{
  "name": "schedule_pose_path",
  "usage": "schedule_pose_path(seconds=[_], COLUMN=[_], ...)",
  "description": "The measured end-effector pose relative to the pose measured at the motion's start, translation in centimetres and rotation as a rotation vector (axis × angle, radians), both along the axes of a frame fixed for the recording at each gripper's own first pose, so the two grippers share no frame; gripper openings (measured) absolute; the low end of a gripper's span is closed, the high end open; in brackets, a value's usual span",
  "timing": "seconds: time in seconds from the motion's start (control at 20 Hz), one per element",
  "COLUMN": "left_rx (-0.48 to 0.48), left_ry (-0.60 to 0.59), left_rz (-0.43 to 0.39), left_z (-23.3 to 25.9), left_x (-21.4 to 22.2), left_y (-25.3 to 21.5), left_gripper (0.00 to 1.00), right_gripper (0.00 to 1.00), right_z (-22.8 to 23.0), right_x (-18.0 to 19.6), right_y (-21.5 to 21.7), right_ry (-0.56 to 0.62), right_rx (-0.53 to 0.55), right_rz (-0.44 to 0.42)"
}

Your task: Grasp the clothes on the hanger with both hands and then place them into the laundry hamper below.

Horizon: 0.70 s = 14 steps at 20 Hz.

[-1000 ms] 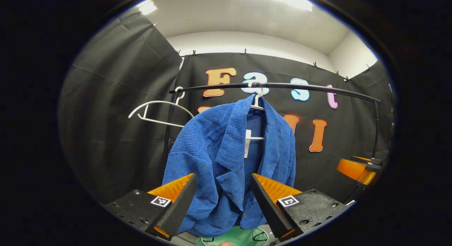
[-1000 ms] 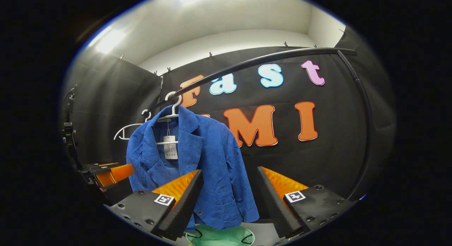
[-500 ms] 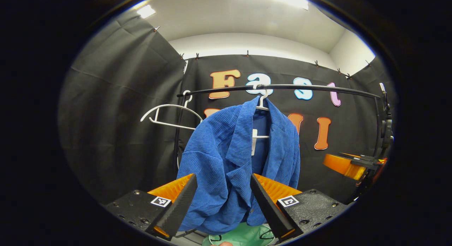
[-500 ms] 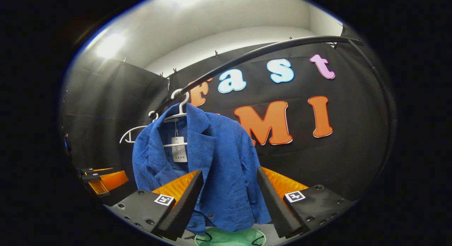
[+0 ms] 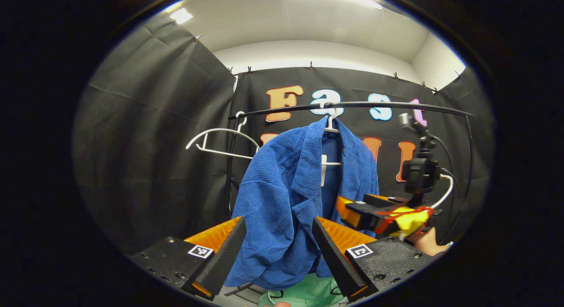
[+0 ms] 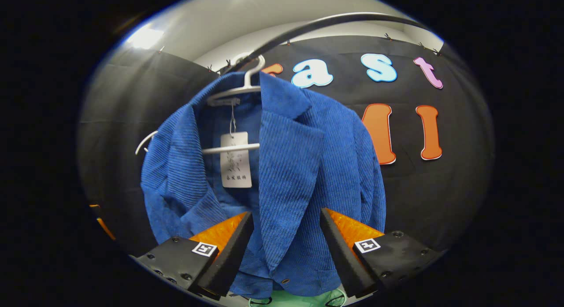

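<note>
**A:** Blue jacket (image 6: pixel 282 166) dead ahead of you, ribbed corduroy, hanging off a white hanger (image 6: pixel 240 89) on the black rail (image 5: pixel 352 107). Collar folded out, lapels open, a pale paper tag (image 6: pixel 235 159) dangling on a string against the hanger's crossbar.

**B:** And the cut of it?

**A:** Front is unfastened, so you see the darker blue lining between the lapels. One round button (image 6: pixel 285 281) low on the front edge in your right gripper view. The near shoulder bulges out toward you in the left gripper view, cloth draping down in soft folds.

**B:** Where are your tools?

**A:** Your left gripper (image 5: pixel 275 249) has its fingers spread wide, the jacket's lower hem framed between them; whether they touch the cloth, I cannot tell. Your right gripper (image 6: pixel 286 247) is splayed too, with the front panel between its fingers. Nothing pinched by either one.

**B:** What's around it?

**A:** In the left gripper view your right gripper sits just right of the jacket, orange and black, a hand (image 5: pixel 427 242) behind it. A second white hanger (image 5: pixel 220 142), bare, hangs at the rail's left end. Below the hem, the green hamper (image 5: pixel 308 294) peeks out, black handles showing.
</note>
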<state>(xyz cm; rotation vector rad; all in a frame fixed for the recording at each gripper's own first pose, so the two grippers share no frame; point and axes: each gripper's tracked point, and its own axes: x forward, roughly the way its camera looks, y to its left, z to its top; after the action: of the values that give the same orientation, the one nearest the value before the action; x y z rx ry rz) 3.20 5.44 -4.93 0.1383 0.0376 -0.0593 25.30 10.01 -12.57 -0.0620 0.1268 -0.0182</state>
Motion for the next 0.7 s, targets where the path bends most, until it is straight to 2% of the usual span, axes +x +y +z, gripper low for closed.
schedule_pose_path(seconds=[0.05, 0.2, 0.35, 0.4, 0.5, 0.65, 0.7], left_rx=[-0.007, -0.041, -0.058, -0.065, -0.077, -0.112, -0.148], left_ry=[0.009, 0.02, 0.032, 0.039, 0.05, 0.075, 0.095], left_rz=[0.001, 0.011, 0.041, 0.044, 0.042, 0.015, -0.019], left_z=[-0.3, -0.6, -1.4, -1.8, -2.6, -4.0, -4.6], left_x=[-0.3, -1.0, -1.2, -1.2, -0.8, 0.3, 0.8], left_y=[0.1, 0.8, 1.9, 2.0, 2.2, 0.8, -0.5], left_gripper=[0.95, 0.95, 0.92, 0.95, 0.92, 0.95, 0.95], right_gripper=[0.98, 0.98, 0.98, 0.69, 0.12, 0.13, 0.08], right_z=[-1.1, -3.6, -3.9, -3.6, -2.8, 0.0, 1.3], right_x=[0.9, 3.6, 3.7, 3.3, 2.6, 0.1, -1.3], right_y=[-0.4, -2.3, -4.5, -5.3, -6.2, -7.4, -7.6], right_ry=[0.027, 0.067, 0.09, 0.09, 0.08, 0.019, -0.01], right_rx=[0.015, 0.069, 0.107, 0.108, 0.101, 0.101, 0.101], right_rz=[-0.022, -0.095, -0.123, -0.129, -0.114, -0.094, -0.08])
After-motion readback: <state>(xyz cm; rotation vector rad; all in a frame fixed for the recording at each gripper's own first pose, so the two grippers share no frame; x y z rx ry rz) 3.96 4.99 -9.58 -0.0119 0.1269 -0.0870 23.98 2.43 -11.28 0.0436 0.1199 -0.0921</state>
